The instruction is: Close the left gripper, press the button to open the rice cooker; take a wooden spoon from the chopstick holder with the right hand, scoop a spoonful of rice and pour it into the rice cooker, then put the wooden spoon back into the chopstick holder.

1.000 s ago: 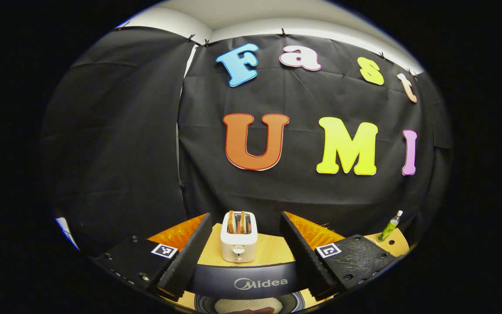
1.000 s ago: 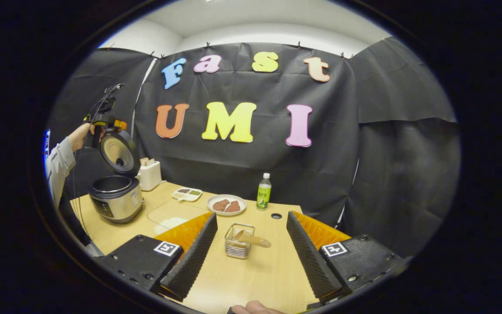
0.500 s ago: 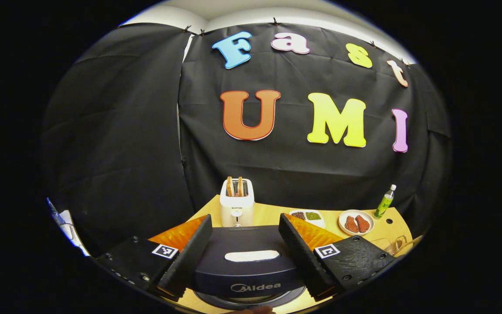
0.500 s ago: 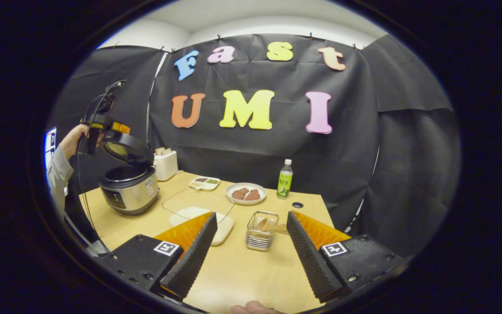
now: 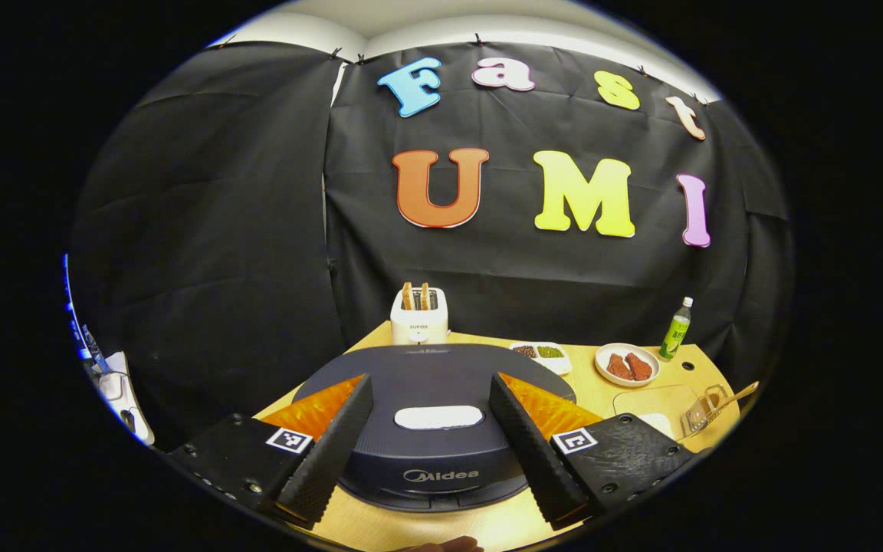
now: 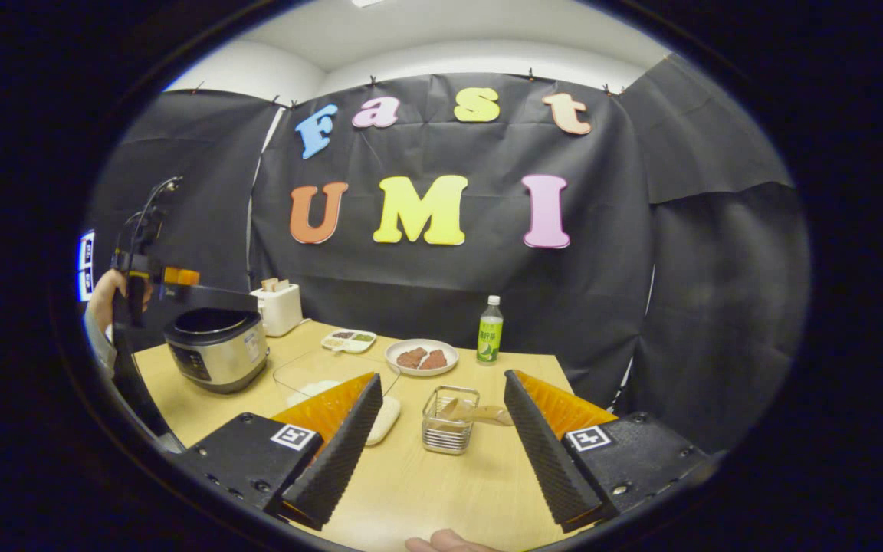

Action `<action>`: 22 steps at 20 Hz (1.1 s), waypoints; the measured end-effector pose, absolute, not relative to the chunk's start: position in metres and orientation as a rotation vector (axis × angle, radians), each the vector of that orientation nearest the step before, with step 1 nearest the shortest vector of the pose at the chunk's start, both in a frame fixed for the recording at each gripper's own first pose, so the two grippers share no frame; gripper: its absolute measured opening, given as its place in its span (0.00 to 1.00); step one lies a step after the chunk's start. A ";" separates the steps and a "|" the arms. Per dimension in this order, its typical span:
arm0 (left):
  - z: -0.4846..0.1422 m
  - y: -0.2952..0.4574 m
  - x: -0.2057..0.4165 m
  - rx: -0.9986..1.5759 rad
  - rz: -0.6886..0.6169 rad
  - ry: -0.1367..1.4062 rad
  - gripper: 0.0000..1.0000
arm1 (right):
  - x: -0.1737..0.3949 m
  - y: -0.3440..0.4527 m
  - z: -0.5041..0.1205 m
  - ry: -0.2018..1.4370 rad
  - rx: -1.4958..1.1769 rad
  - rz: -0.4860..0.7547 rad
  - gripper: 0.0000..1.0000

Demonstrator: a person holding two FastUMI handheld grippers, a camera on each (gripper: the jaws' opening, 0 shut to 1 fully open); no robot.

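Tabletop: left tongs (image 5: 430, 437) spread wide over rice cooker (image 5: 434, 429) lid.

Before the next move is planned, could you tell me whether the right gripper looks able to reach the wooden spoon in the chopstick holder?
Probably yes: the right gripper is open, and the wooden spoon leans out of the chopstick holder straight ahead, with bare table between.

I see a white toaster (image 5: 419, 323) with two bread slices at the surface's (image 6: 441, 491) far edge. Right of it sit a small divided dish (image 5: 539, 353), a plate of meat (image 5: 627, 365) and a green bottle (image 5: 676, 330).
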State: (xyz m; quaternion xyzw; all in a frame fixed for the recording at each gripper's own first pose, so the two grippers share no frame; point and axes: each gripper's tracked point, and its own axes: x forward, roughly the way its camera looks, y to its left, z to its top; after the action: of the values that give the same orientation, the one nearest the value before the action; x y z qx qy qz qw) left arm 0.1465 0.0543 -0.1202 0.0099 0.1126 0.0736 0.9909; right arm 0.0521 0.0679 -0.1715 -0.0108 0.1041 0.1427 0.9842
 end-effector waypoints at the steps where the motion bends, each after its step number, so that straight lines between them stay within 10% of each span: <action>1: -0.125 0.053 0.142 0.027 0.148 0.206 0.99 | 0.053 0.069 -0.169 0.212 -0.010 0.283 1.00; 22: -0.165 0.046 0.117 0.042 0.168 0.119 0.99 | 0.063 0.090 -0.096 0.107 0.077 0.286 1.00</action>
State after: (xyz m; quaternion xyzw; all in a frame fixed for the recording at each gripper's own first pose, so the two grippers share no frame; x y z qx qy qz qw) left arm 0.1175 0.0462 -0.1652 0.0211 0.0593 0.0837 0.9945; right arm 0.0631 0.0905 -0.0960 0.0383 0.0532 0.1423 0.9876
